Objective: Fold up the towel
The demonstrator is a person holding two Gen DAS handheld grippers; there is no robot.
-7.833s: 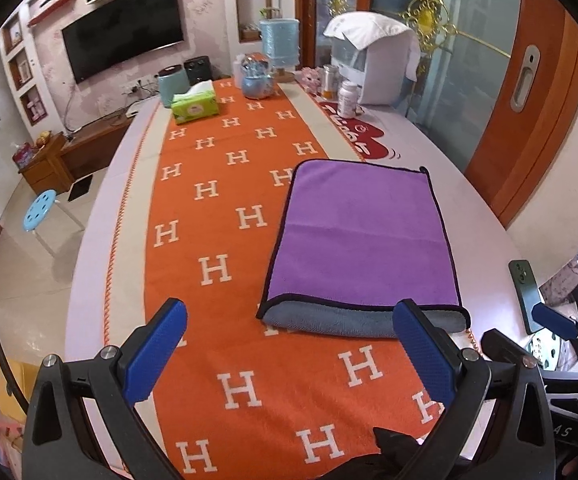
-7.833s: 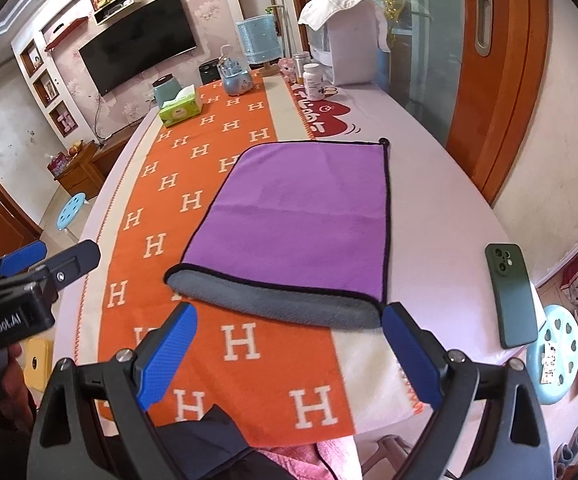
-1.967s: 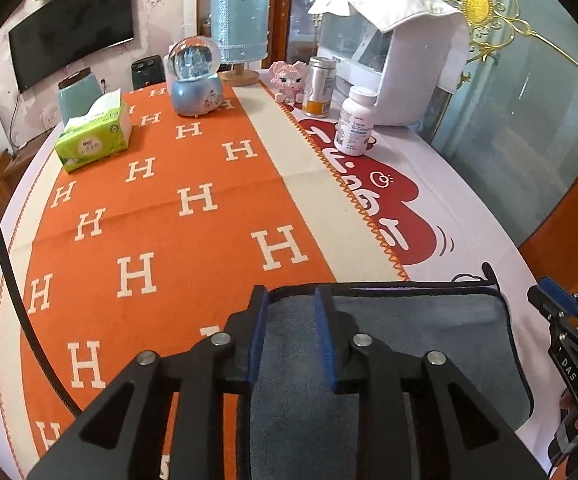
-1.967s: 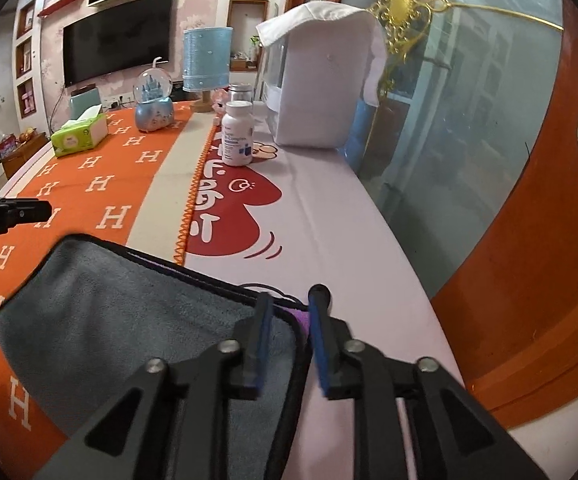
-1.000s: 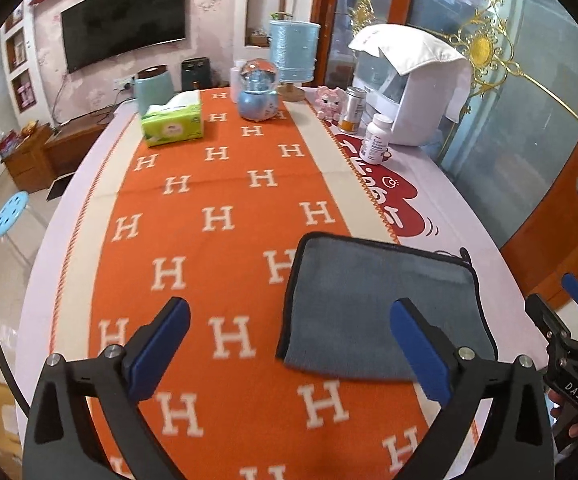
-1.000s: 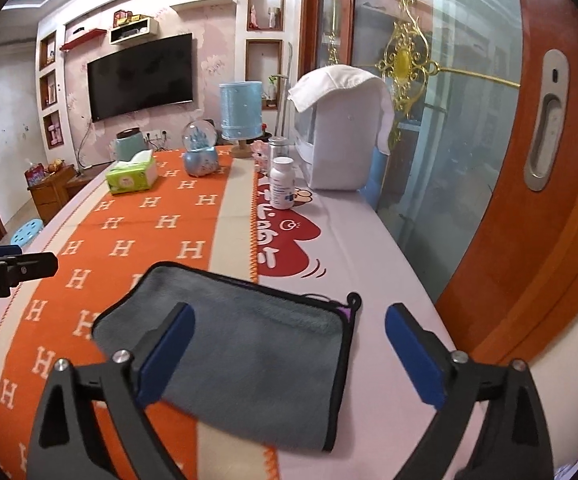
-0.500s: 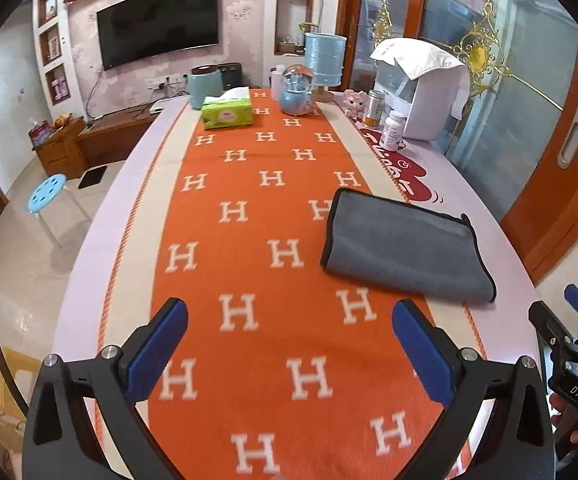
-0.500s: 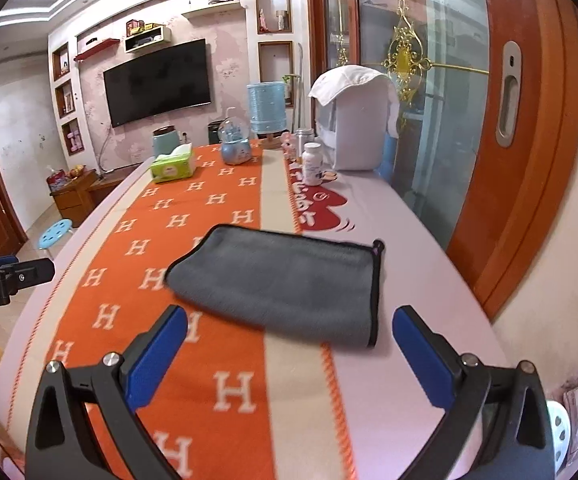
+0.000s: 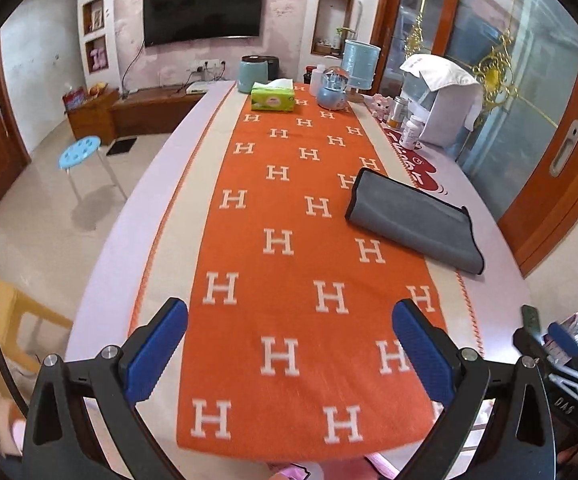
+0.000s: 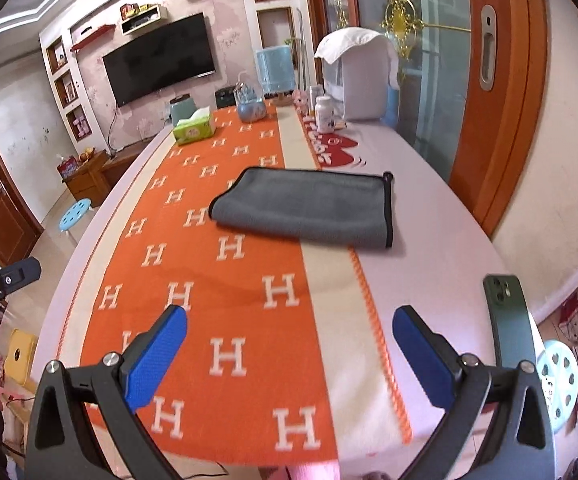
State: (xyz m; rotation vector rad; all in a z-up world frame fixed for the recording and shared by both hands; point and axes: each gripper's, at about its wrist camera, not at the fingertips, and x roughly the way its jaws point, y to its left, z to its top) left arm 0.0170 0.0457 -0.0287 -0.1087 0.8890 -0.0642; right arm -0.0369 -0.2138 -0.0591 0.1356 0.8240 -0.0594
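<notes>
I see the folded grey towel lying flat across the orange H-pattern runner and the pale tablecloth, long axis crosswise to the table, black-trimmed short edge toward the door. My left gripper and right gripper both stand spread wide, holding nothing, well apart from the towel.

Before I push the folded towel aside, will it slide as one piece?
Probably not cleanly. The towel is soft stacked layers, so the top may creep and bunch. It lies across the orange runner and its pale border, and that cloth may wrinkle too.
</notes>
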